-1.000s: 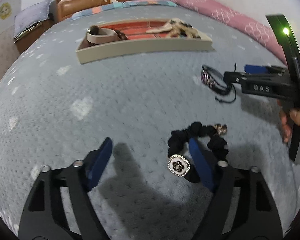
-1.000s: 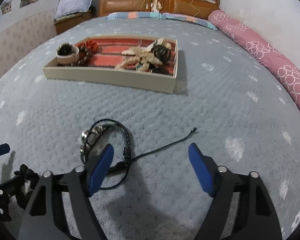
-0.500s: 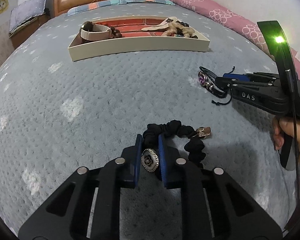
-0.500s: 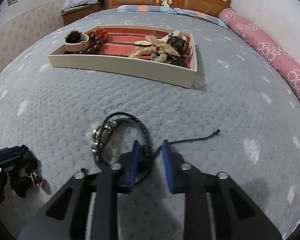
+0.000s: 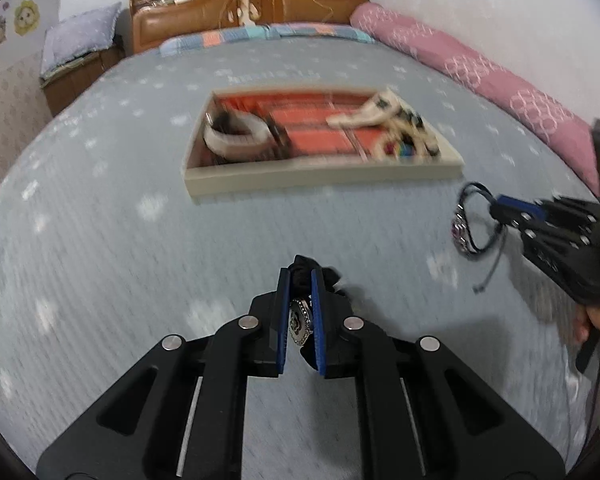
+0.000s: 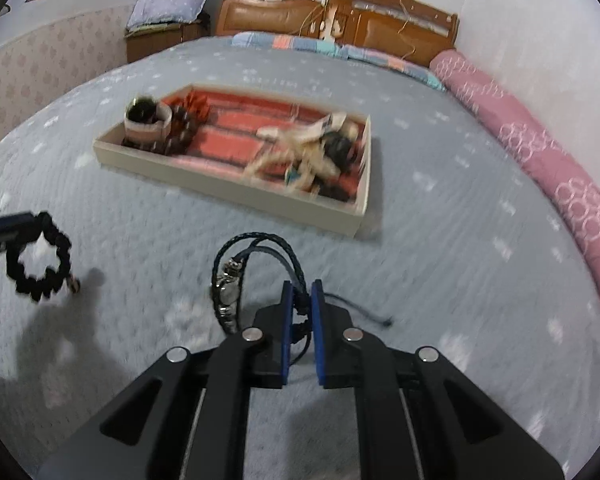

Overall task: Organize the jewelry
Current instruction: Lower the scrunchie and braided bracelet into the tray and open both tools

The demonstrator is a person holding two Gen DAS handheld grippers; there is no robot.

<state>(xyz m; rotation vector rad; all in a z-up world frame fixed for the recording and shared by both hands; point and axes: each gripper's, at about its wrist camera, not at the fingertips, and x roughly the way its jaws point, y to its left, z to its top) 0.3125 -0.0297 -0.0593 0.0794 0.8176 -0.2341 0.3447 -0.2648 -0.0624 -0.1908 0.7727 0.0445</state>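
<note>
The left gripper [image 5: 300,280] is clenched on a black scrunchie [image 5: 302,276], its round rhinestone charm [image 5: 299,322] pinched between the blue pads [image 5: 283,320]. In the right wrist view the scrunchie [image 6: 40,256] hangs as a loop from the left gripper's tip [image 6: 4,228], lifted off the bedspread [image 6: 440,260] — its shadow falls on the fabric below.

The right gripper [image 6: 302,296] is clamped on the cord of a braided bracelet [image 6: 256,272]; the bracelet's loops and its metal beads [image 6: 228,292] stand up just left of the pads. From the left wrist view the bracelet [image 5: 470,224] dangles from the right gripper's tip [image 5: 500,210] above the bedspread [image 5: 140,260], with a loose cord end [image 5: 488,276] trailing down.

Beyond both grippers, near the middle of the bed, lies a shallow tray [image 5: 320,176] with a red lining. Its left end holds a pale band [image 5: 236,136] and dark beads [image 6: 180,128]; its right end holds a cream bow-like piece [image 6: 300,144] and dark items, blurred. A pink bolster [image 6: 540,152] runs along the bed's right edge, and a wooden headboard [image 5: 244,4] stands at the far end.
</note>
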